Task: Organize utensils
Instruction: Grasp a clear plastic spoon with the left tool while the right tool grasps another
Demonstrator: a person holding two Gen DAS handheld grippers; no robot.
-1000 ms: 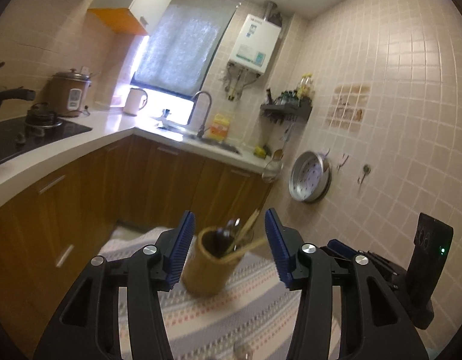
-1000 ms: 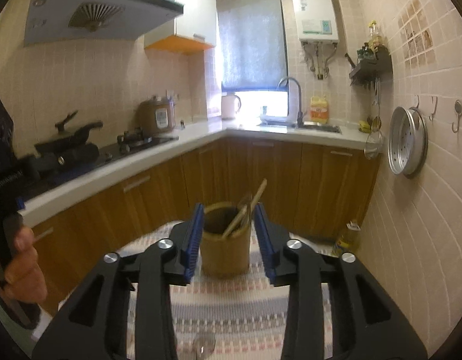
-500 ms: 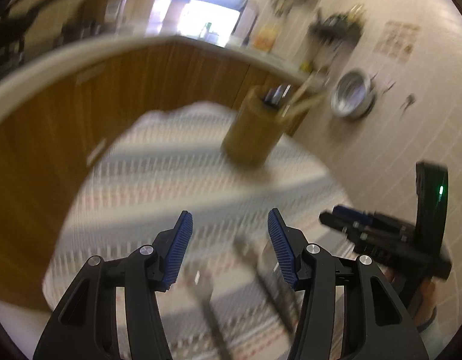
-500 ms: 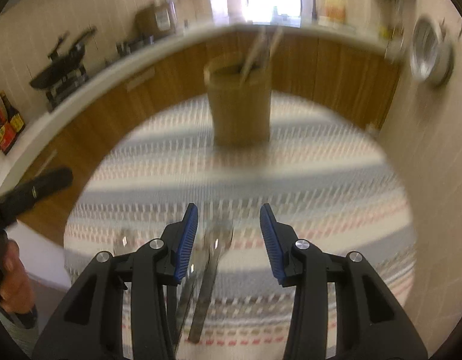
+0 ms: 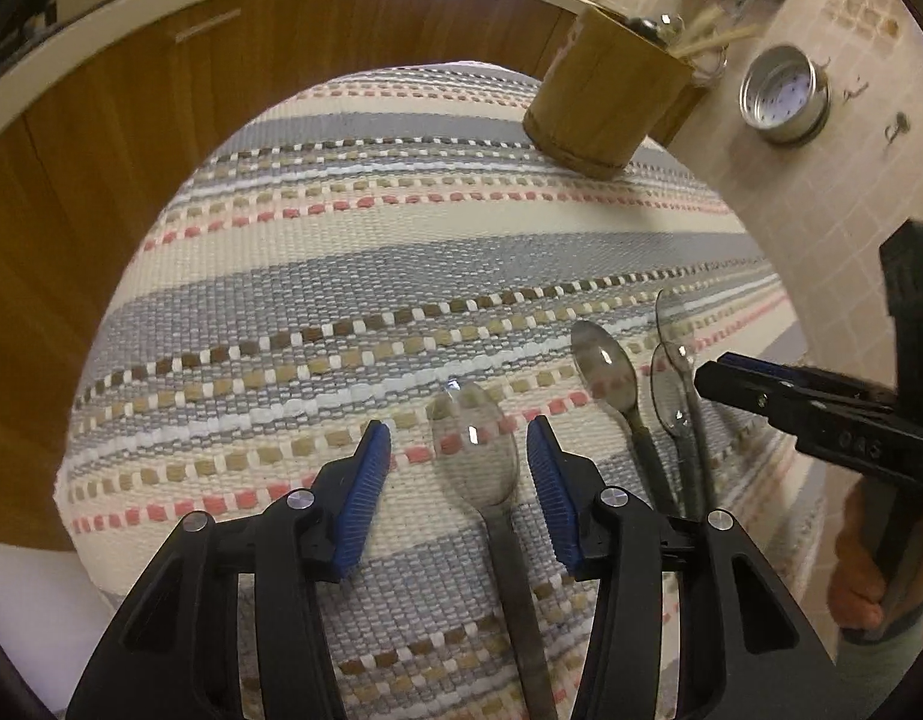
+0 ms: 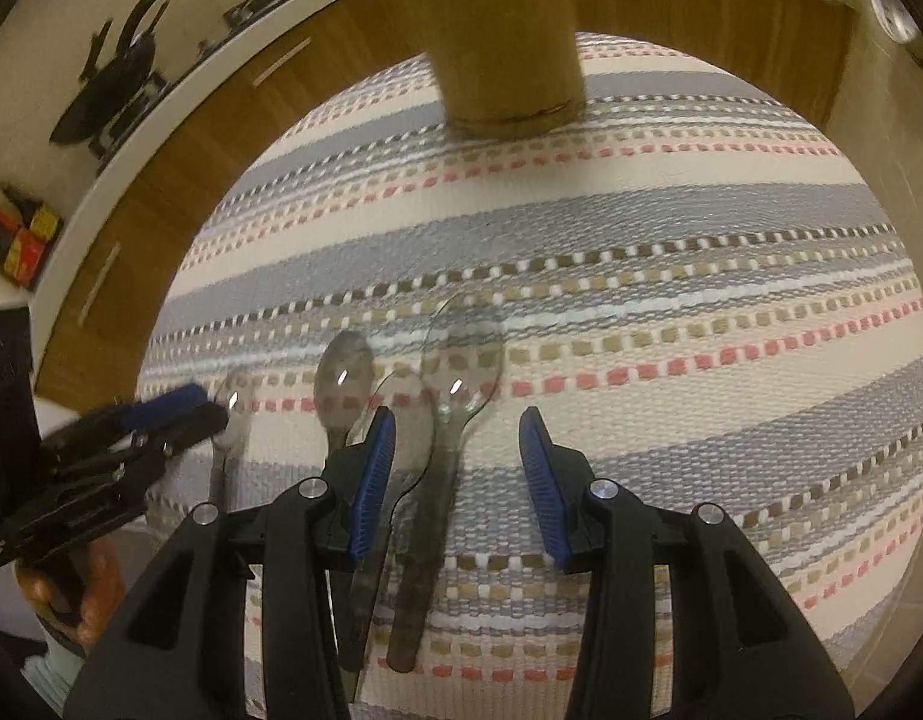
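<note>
Both claws, left (image 5: 458, 468) and right (image 6: 457, 474), gape over spoons on the striped cloth (image 5: 353, 276).

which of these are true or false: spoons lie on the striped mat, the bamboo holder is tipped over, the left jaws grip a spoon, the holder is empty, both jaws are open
1. Several metal spoons lie on the striped woven mat. True.
2. The round bamboo utensil holder is tipped over. False: it stands upright at the mat's far edge.
3. The left gripper grips a spoon. False: its jaws straddle the large metal spoon without touching it.
4. The holder is empty. False: utensil ends stick out of its top.
5. Both grippers are open. True: the right gripper also stands open over the spoons.
</note>
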